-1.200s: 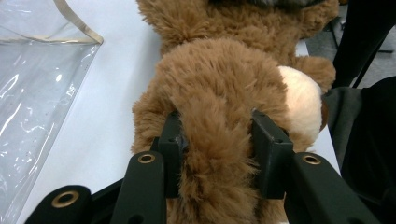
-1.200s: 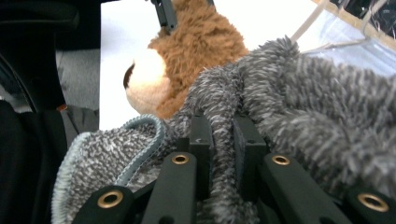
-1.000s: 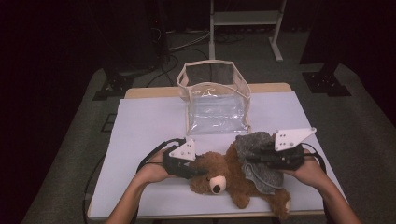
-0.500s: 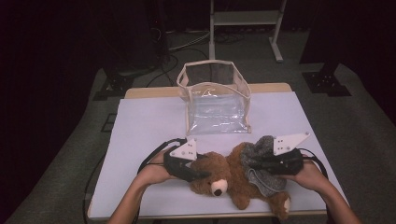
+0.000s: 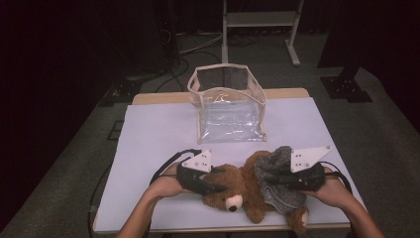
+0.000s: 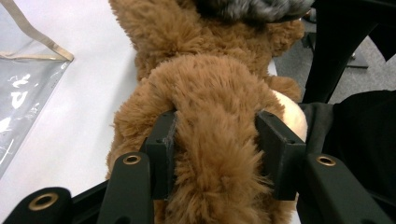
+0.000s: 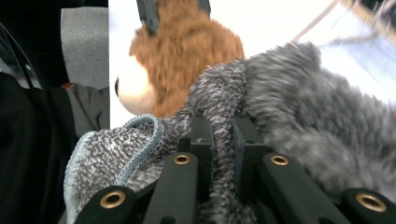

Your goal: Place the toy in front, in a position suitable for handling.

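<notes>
The brown teddy bear (image 5: 237, 191) lies on its side near the front edge of the white-covered table (image 5: 148, 134), with a grey knitted garment (image 5: 277, 178) draped over its body. The left gripper (image 5: 210, 182) has its jaws half apart around the bear's head; they have just been closing a little, and in the left gripper view the pads (image 6: 161, 147) press into the brown fur on both sides. The right gripper (image 5: 277, 181) is clenched nearly tight on a fold of the grey garment (image 7: 219, 126). Behind the bear, just beyond it, stands a clear plastic bag (image 5: 229, 106) with beige trim, mouth open upward; it appears to hold nothing, though glare makes that hard to confirm.
</notes>
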